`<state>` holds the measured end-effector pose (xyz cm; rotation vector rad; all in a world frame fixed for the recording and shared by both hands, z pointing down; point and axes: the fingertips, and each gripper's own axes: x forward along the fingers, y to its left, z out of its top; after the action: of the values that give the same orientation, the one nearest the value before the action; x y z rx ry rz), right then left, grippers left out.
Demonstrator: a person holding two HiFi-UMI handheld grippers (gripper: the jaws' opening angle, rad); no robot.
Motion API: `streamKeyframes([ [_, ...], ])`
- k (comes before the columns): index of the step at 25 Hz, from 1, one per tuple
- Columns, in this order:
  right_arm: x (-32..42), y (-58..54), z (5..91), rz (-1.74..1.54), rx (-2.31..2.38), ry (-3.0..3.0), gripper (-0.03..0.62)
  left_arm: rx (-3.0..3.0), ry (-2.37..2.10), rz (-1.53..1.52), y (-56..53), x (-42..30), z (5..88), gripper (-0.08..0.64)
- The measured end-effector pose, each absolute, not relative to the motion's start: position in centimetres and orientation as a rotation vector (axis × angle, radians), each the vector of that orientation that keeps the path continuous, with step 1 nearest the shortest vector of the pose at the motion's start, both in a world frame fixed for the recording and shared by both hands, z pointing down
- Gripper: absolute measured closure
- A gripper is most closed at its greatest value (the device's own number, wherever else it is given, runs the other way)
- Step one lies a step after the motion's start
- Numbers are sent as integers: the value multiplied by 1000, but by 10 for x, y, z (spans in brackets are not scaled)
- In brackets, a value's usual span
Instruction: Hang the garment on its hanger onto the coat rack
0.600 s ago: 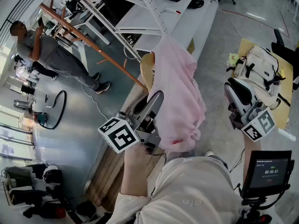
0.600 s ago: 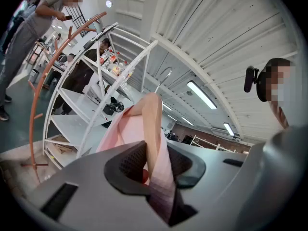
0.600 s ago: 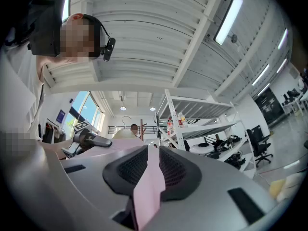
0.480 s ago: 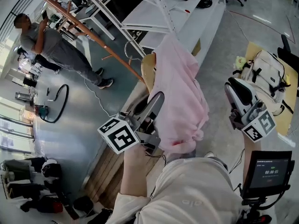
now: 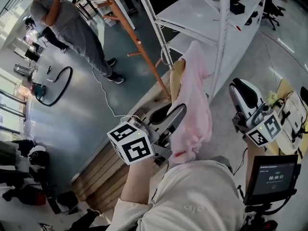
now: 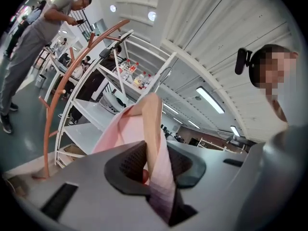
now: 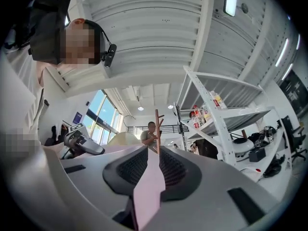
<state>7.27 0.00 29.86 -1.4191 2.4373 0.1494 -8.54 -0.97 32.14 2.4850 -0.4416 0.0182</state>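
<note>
Pink garment (image 5: 195,100) and hanger (image 5: 177,78) clamped in left tongs (image 5: 181,109), right tongs (image 5: 236,87) closed, apart.

The right claw (image 7: 153,163) pinches a pink garment (image 7: 146,196). A wooden coat rack (image 7: 157,129) stands at twelve o'clock, white shelving (image 7: 219,124) at two.

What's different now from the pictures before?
The left hand-held gripper has carried the hanger and pink garment forward, nearer the coat rack and the white shelf post. Nothing was grabbed or let go. The same: it clamps the hanger, and the right hand-held gripper hangs apart from the garment.
</note>
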Motion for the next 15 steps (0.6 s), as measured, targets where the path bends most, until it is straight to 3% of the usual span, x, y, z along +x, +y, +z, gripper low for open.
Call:
streamKeyframes([
  [15,-12,-151,265,94,-997,2546,511,2374,-938,-106,-67,-211,280,466],
])
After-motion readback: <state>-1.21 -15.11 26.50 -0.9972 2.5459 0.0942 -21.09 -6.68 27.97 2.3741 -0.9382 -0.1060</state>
